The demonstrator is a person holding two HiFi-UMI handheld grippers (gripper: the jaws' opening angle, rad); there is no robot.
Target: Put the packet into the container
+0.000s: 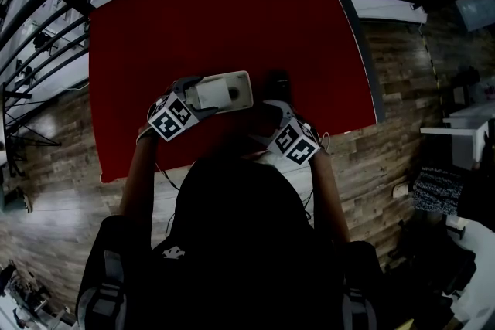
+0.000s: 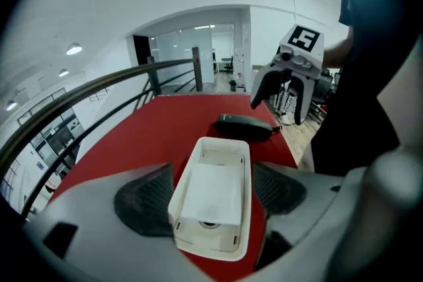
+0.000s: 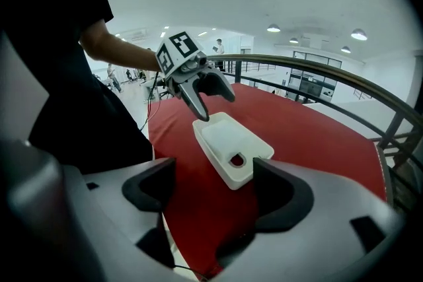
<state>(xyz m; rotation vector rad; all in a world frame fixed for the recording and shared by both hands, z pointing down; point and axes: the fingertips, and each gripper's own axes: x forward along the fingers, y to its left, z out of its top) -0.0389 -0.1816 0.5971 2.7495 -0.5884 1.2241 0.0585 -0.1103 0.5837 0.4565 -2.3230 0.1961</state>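
The bench (image 1: 155,27) is covered in plain red cloth, with a white edge showing at its far side and near the person. It stands on a wood-plank floor (image 1: 387,89). A black railing (image 3: 317,63) curves round its far and left sides. The room is white-walled and open, with round and strip lights (image 3: 273,28) in the ceiling and glass partitions further off.

The white container (image 1: 246,91) rests on the bench at its near middle, long side running left to right. A pale flat rectangle, which looks to be the packet (image 1: 207,93), lies inside it toward the left end.

The left hand-held gripper (image 2: 213,189) is released, its jaws spread to either side of the container's left end. I cannot tell whether the pads touch the walls. From the right gripper view, one finger tip sits at the container's far rim.

The right hand-held gripper (image 3: 215,185) is also released, jaws apart with only red cloth between them. It hangs just right of the container, clear of it.

A dark flat item (image 2: 244,125) lies on the cloth beside the container's right end, below the right hand-held gripper.
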